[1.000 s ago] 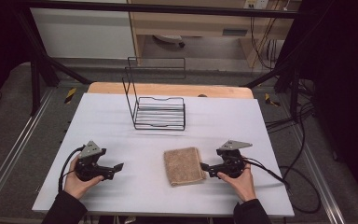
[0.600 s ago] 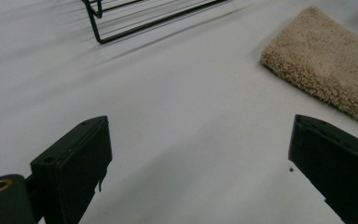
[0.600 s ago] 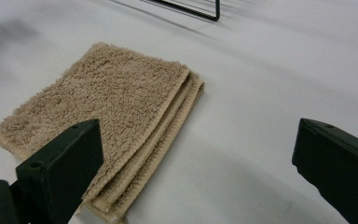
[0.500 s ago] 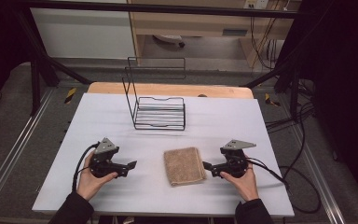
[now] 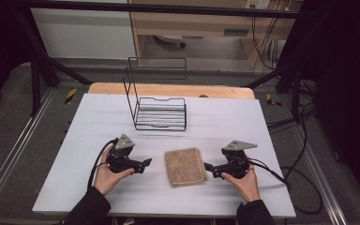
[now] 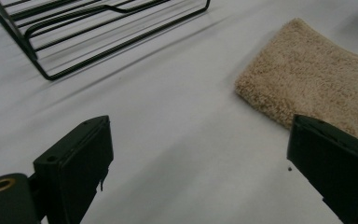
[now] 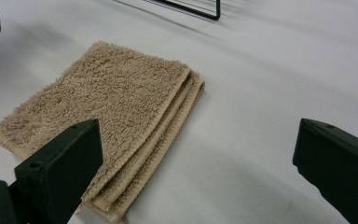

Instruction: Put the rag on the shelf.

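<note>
White tabletop [image 5: 262, 122] w/ a black wire rack [image 5: 161, 115] at the back; folded tan towel [image 5: 184, 166] lies flat near your edge, between both tools. Your left gripper [image 5: 146, 163] & right gripper [image 5: 207, 168] sit just beside it, jaws wide, holding nothing.

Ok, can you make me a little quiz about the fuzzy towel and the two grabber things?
1. True or false: the left tool is squeezing the towel.
2. Which stands farther from the person: A) the wire rack or B) the towel?
3. Fill in: the folded towel lies between the left tool and the ____ tool.

Key:
1. False; both tools are open, and neither touches the towel.
2. A.
3. Right.
</note>
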A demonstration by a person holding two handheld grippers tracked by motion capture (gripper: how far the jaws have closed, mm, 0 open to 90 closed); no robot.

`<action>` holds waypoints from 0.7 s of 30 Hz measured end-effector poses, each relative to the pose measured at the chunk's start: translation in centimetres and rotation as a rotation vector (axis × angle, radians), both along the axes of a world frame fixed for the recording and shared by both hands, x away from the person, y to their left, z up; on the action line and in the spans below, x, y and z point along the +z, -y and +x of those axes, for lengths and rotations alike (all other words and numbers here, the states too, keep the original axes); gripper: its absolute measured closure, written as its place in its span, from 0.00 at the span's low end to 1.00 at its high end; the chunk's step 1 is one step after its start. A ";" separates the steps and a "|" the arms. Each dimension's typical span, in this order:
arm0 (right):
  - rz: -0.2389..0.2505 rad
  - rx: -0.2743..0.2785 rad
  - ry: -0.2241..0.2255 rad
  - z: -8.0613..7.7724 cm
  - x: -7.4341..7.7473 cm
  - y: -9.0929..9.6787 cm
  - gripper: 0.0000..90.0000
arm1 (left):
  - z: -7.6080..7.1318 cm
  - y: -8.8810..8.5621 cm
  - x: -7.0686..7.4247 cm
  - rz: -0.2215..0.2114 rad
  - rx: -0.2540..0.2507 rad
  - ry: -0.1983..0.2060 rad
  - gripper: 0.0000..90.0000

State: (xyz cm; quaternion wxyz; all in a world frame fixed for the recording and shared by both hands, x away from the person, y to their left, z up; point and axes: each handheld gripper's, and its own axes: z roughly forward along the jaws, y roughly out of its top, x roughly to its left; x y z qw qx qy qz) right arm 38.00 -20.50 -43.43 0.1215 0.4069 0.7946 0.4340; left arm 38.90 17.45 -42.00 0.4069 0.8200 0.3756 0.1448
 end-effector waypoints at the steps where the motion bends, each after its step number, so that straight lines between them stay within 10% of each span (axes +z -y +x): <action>1: 0.001 -0.001 0.000 0.0 0.0 0.0 0.02 | 0.1 0.3 0.0 0.000 0.000 -0.002 0.09; 21: -0.010 -0.004 0.006 0.0 -0.1 0.0 0.03 | 2.9 4.7 -1.0 -0.008 0.048 -0.064 0.25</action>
